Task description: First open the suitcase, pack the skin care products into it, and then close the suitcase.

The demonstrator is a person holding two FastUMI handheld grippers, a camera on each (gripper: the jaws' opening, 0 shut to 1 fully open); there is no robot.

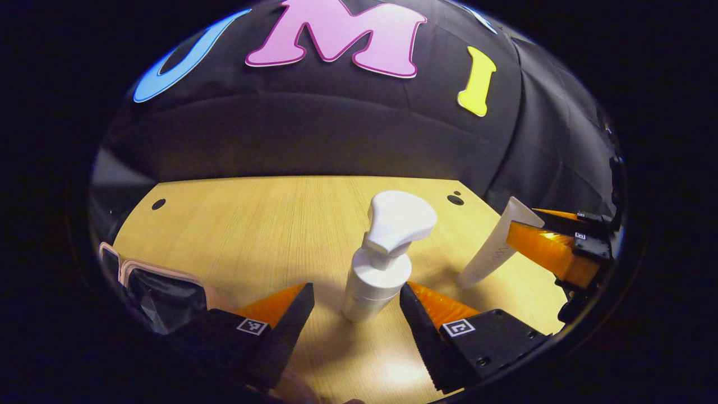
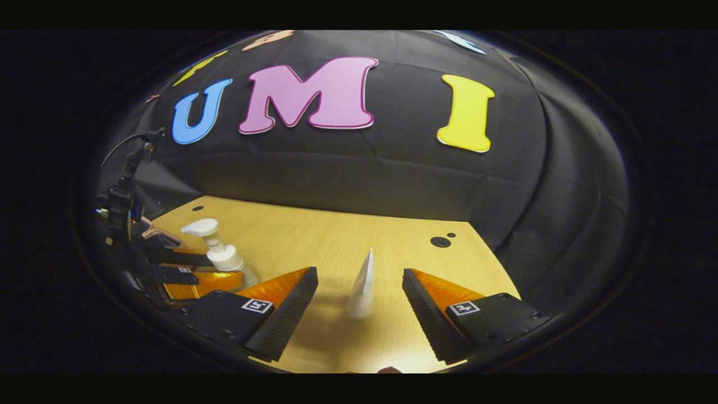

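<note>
A white pump bottle [image 1: 381,264] stands upright on the wooden table [image 1: 252,224], between the fingers of my left gripper [image 1: 356,294], which is open with a small gap on each side. To its right a white tube [image 1: 493,244] stands on its cap, flanked by my right gripper [image 1: 521,221]. In the right gripper view the tube [image 2: 363,286] stands between the spread fingers of my right gripper [image 2: 359,275], untouched. The pump bottle [image 2: 219,249] and left gripper [image 2: 227,268] show at the left. The suitcase [image 1: 162,286] lies open at the lower left, with a pale rim and dark lining.
The black cloth wall [image 1: 336,134] closes off the table's far edge. Small round holes [image 1: 455,199] mark the tabletop near the back corners. Bare wood lies between the suitcase and the bottle. The table's right edge [image 2: 488,252] runs close to the tube.
</note>
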